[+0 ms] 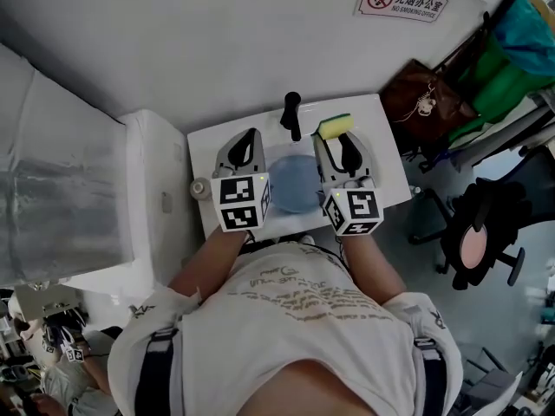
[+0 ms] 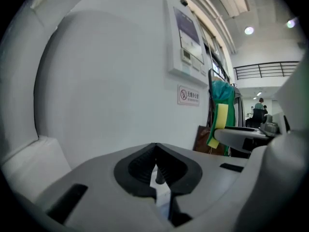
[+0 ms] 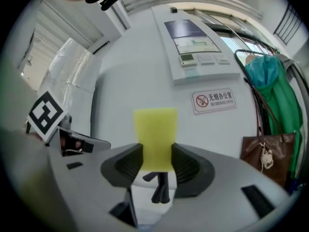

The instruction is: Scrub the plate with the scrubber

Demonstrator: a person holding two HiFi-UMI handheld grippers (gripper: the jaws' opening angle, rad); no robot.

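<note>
A blue plate lies in the white sink, below the black tap. Both grippers are held level above the sink and point at the wall. My right gripper is shut on the yellow and green scrubber, which sticks up from between its pads. My left gripper is shut with nothing between its pads. In the left gripper view the scrubber shows at the right, on the other gripper. The plate is partly hidden under both grippers.
A small round container sits on the sink's left rim. A white cabinet stands at the left. A brown bag and a black office chair are to the right. The wall carries a no-smoking sign and a panel.
</note>
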